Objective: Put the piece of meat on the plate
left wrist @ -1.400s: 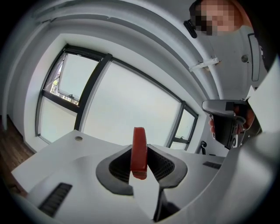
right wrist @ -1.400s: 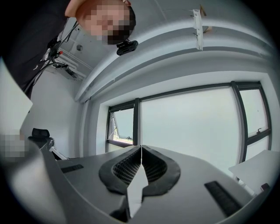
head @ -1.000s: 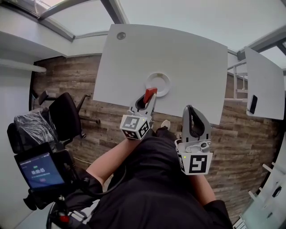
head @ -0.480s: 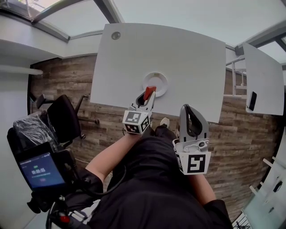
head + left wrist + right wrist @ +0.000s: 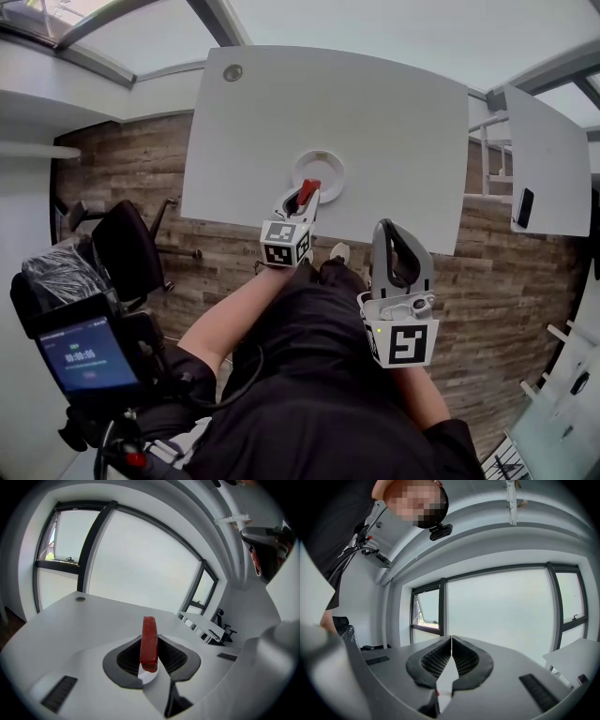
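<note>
Left tool (image 5: 305, 197) lowered toward plate (image 5: 330, 164) | clenched on red meat slab (image 5: 149, 639), upright | right tool (image 5: 394, 231) clenched empty

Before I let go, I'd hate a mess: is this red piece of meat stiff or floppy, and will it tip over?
Probably stiff: the meat stands straight up out of the left tongs without drooping. Likely light, since a pinch at its lower end holds it. Thin and on edge, it will probably fall flat on the plate.

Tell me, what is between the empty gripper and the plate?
Only bare table lies between the right gripper and the plate, as the head view shows.
</note>
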`<act>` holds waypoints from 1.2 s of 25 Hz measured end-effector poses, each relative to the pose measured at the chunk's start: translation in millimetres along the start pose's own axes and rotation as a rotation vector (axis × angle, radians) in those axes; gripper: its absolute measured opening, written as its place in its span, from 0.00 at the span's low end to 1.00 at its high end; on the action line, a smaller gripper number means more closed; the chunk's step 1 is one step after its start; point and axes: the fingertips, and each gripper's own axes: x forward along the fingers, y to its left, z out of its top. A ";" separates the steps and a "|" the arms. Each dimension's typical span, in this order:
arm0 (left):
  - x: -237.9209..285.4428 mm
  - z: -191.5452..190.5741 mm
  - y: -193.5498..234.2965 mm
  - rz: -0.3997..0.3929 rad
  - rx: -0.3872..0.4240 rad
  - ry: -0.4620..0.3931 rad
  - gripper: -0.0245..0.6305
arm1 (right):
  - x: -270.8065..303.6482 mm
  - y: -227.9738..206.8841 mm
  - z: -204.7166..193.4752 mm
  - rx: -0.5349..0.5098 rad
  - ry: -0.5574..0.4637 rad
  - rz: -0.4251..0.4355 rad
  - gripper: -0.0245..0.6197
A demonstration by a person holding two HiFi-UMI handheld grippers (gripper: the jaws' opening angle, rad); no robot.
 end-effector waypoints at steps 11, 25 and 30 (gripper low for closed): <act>31.4 -9.2 11.0 -0.031 0.123 0.061 0.19 | 1.3 -0.5 -6.7 0.004 0.022 -0.005 0.05; 78.5 -45.8 22.9 -0.056 0.096 0.155 0.19 | 21.5 -15.2 -32.9 0.005 0.074 0.009 0.05; 81.8 -58.2 25.3 -0.062 0.087 0.186 0.19 | 17.4 -10.1 -27.1 -0.026 0.072 0.010 0.05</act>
